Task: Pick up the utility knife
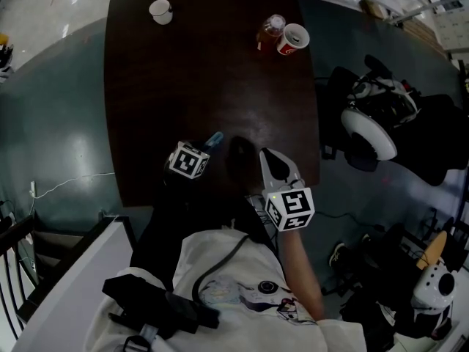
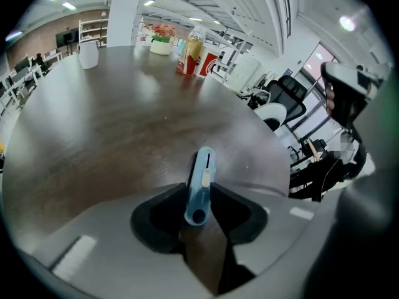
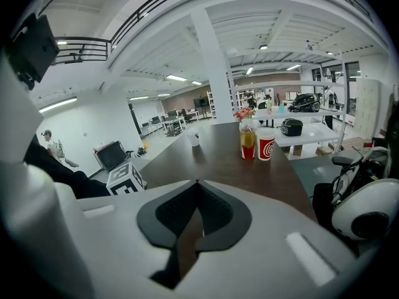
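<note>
Lying flat on the dark counter (image 2: 112, 117), the blue utility knife (image 2: 202, 167) sits between the spread jaws of the left tool (image 2: 199, 188), which do not seem to squeeze it yet. I think they should close gently on its sides, then lift straight up. Its long side runs away from that tool, with the round-holed end nearest. The right tool (image 3: 197, 182) is pressed together, holding nothing.

Dim, fisheye-warped views with dark vignetted corners.
</note>
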Demonstrator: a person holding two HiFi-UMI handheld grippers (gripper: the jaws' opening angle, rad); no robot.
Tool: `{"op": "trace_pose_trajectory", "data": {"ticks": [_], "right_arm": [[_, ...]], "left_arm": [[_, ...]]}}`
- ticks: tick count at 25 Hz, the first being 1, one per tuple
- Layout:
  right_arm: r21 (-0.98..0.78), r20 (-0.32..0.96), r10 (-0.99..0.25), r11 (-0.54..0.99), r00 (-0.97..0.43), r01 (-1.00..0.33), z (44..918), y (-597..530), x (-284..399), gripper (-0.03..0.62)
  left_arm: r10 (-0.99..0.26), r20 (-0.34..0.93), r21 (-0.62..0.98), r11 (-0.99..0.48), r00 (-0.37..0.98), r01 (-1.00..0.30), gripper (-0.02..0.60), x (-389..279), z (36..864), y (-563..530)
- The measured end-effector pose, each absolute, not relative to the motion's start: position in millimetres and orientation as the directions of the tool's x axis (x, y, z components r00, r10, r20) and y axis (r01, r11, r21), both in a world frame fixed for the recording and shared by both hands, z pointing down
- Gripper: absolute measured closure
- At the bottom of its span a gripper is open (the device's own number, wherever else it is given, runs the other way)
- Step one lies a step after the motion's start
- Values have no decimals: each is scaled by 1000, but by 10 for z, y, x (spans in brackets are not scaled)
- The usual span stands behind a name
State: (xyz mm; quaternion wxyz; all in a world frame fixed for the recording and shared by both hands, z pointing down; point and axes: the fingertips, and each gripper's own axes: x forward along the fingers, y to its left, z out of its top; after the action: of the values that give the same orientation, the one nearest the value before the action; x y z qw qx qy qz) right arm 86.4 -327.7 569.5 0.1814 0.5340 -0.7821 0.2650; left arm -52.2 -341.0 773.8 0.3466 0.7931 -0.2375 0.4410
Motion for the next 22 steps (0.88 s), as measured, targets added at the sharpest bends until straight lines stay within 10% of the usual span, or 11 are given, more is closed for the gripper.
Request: {"op": "trace_pose_trajectory", "data": {"ticks": [22], "right_arm": [[-226, 541, -751, 302, -377, -926, 5643, -3216, 967, 592]], "left_arm": [[-393, 751, 239, -589, 531, -772, 512, -464, 7098, -3507]]}}
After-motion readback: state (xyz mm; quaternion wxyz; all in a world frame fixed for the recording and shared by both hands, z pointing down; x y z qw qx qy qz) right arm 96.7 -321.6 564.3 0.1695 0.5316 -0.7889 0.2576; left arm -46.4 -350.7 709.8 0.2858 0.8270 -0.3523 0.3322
